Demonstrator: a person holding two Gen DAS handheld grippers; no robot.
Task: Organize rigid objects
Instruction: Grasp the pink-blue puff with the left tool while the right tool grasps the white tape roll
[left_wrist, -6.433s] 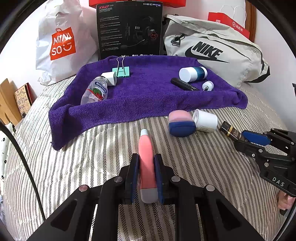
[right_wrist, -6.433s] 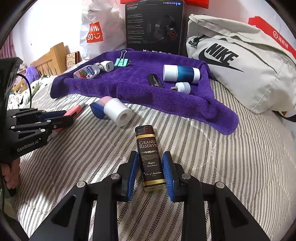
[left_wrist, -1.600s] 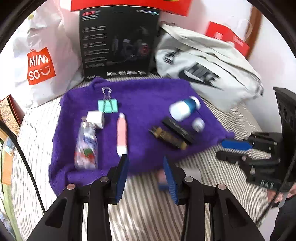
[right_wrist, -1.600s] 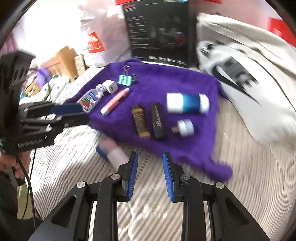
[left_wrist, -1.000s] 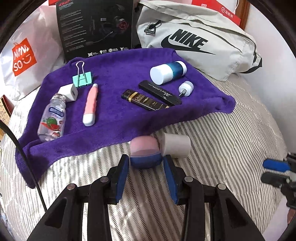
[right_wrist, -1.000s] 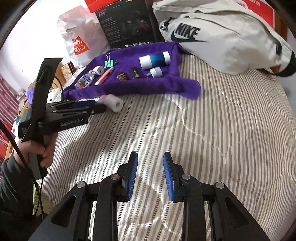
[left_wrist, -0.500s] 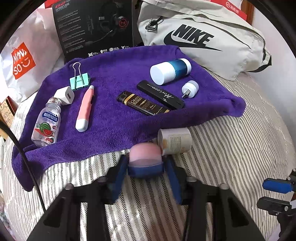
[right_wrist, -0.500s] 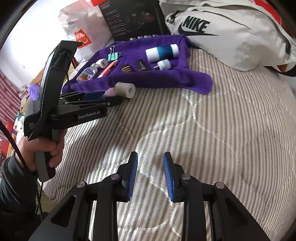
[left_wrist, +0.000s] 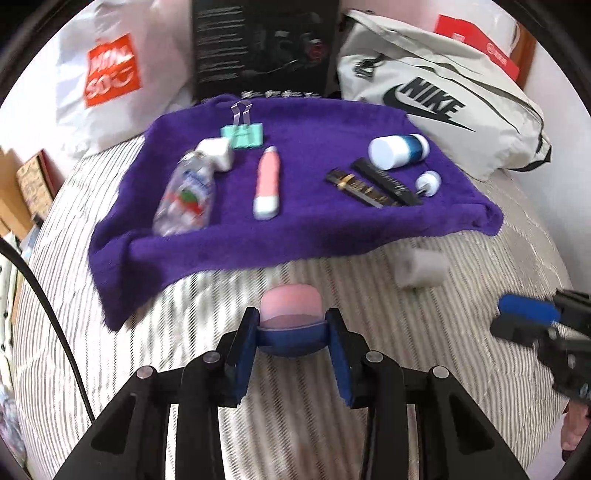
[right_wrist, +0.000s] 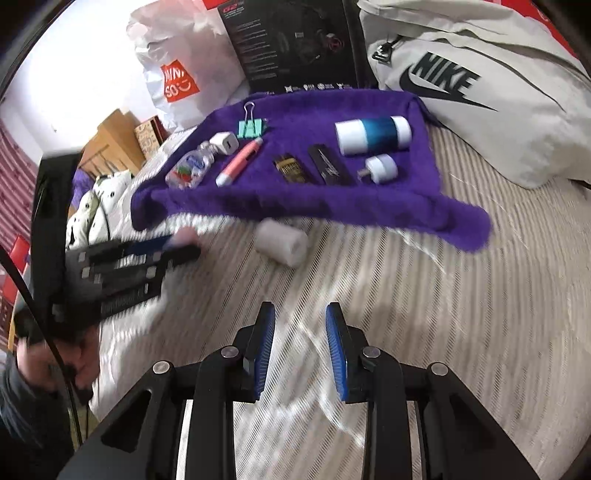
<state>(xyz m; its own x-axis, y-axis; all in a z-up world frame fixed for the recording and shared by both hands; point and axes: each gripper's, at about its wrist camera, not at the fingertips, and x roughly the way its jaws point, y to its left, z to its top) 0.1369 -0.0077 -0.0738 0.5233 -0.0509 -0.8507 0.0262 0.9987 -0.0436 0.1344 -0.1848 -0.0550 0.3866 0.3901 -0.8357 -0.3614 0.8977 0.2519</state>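
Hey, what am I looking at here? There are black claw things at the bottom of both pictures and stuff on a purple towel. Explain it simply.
Those claws are hand-held grippers; a person holds one in each hand, and each carries a camera looking along its fingers. One picture is from the left gripper, which is shut on a pink-and-blue container. The other is from the right gripper, open and empty. They are over a striped bed. A purple towel holds a bottle, pink pen, binder clip and other small items. A white roll lies on the bed beside the towel.
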